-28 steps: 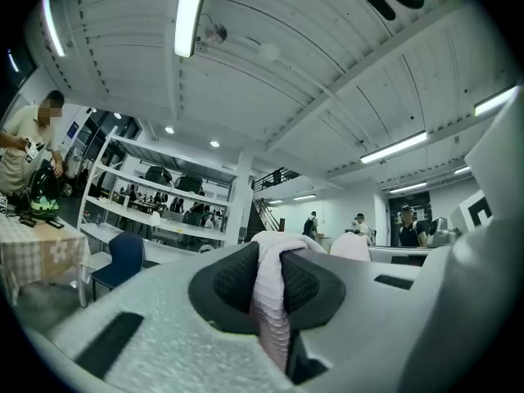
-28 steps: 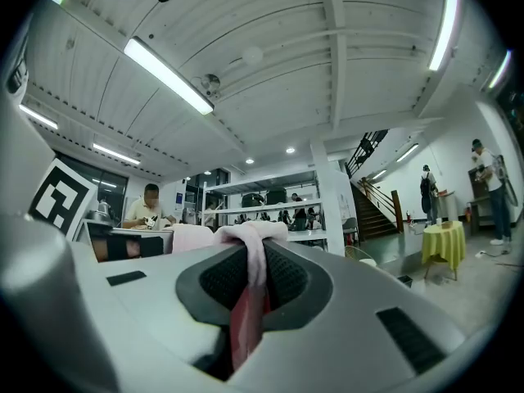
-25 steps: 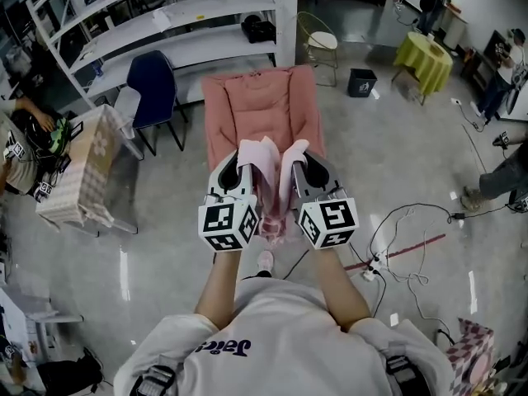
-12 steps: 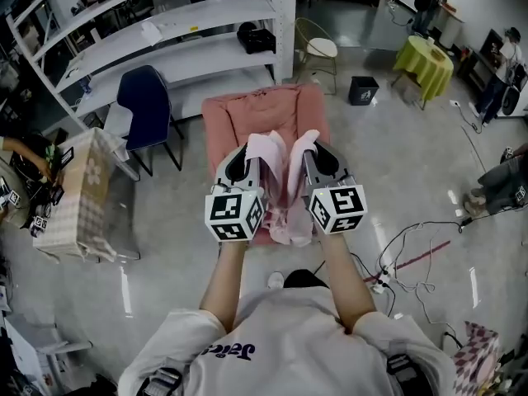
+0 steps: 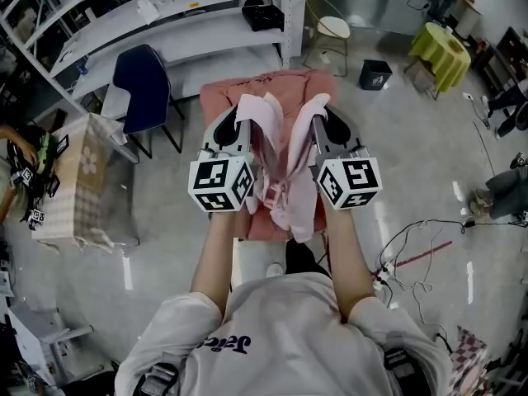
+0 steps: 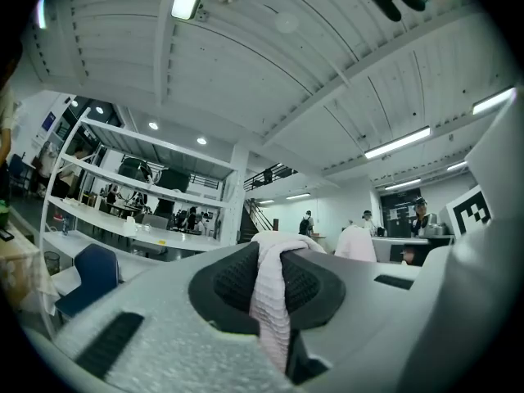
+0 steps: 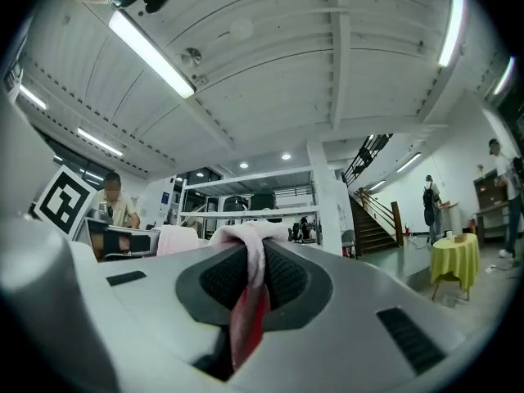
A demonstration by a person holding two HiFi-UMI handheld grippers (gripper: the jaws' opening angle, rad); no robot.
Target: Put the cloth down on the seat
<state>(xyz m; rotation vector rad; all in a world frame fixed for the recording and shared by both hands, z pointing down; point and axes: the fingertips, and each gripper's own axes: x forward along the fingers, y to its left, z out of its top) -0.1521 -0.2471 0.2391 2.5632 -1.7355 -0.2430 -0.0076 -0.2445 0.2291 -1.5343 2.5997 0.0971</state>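
Cloth, pale pink, hangs between the two grippers, which are held side by side in front of the person. The left gripper has its jaws pressed together on one upper corner. In the left gripper view a ribbed strip of cloth runs down between the dark pads and a small bunch of it shows over the tips. The right gripper pinches the other upper corner the same way. In the right gripper view the cloth is squeezed thin between its pads and folds over the tips. Both grippers point forward, about level.

From the head view, the slack cloth sags in loose folds between the grippers. Its lowest fold drops toward the person. The cloth is over the seat, a salmon cushioned chair directly below and ahead. Whether the lowest fold touches the seat cannot be told.

Left of the seat stands a blue chair, with white shelves behind it. A wire chair, a black bin and a yellow table stand farther right. Cables lie on the grey floor.
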